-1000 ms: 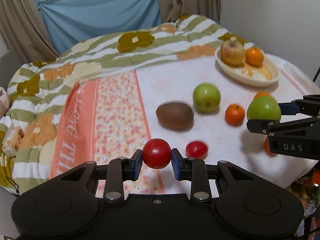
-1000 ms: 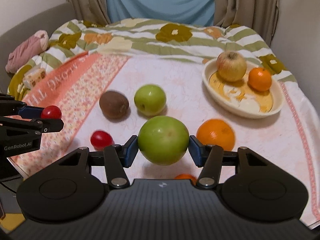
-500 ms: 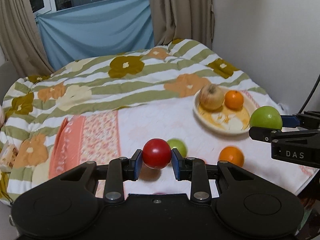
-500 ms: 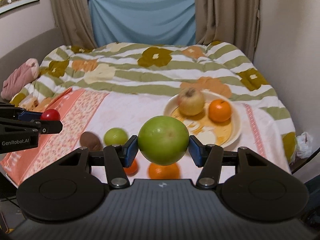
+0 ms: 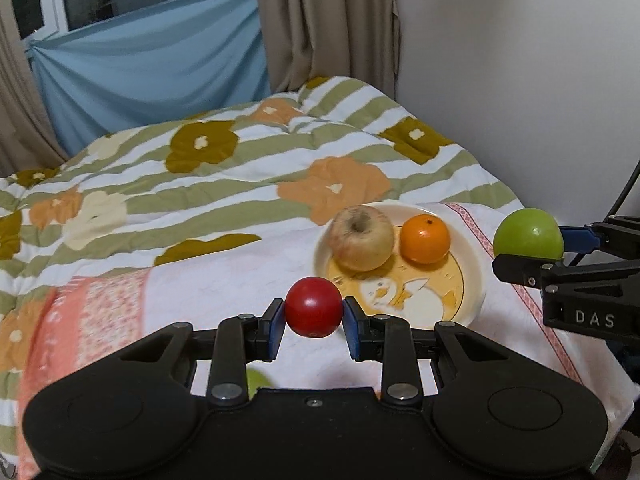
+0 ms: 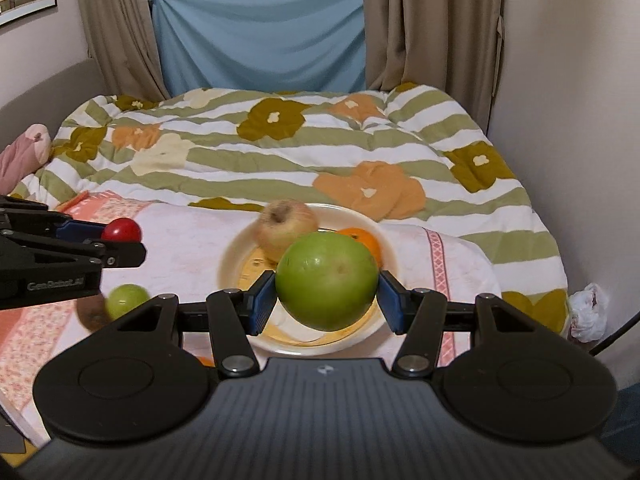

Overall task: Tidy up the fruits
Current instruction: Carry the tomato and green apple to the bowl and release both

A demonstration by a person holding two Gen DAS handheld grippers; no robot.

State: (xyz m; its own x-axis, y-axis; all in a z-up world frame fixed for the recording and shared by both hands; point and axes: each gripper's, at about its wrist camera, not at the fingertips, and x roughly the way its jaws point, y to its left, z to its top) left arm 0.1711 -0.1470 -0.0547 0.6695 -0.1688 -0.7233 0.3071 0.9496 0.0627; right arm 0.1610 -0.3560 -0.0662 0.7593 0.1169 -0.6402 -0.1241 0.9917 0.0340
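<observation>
We are holding a small round red fruit (image 5: pixel 313 306) clenched between the blue pads of the left tongs (image 5: pixel 314 322), and a large round green apple (image 6: pixel 327 280) clamped between the pads of the right tongs (image 6: pixel 327 298). Both fruits are hanging in the air above the bed.

From the left wrist view, the cream shallow plate with yellow markings (image 5: pixel 474 276) is lying at about one o'clock from the red fruit, on a white and pink patterned cloth (image 5: pixel 224 284). A pale, blemished yellowish apple (image 5: pixel 361 238) and a round orange (image 5: pixel 425 239) are sitting side by side at the far part of the plate, leaving its near part bare. The right tongs with the green apple are reaching in at three o'clock, beyond the plate's right rim.

From the right wrist view, the green apple is covering part of the plate and most of the orange. At nine o'clock a smaller green apple (image 6: pixel 125 299) is lying on the cloth, touching a brown kiwi (image 6: pixel 89 314); both look blurred. The green-striped flowered quilt (image 6: pixel 280 152) is spreading behind the plate at twelve o'clock.
</observation>
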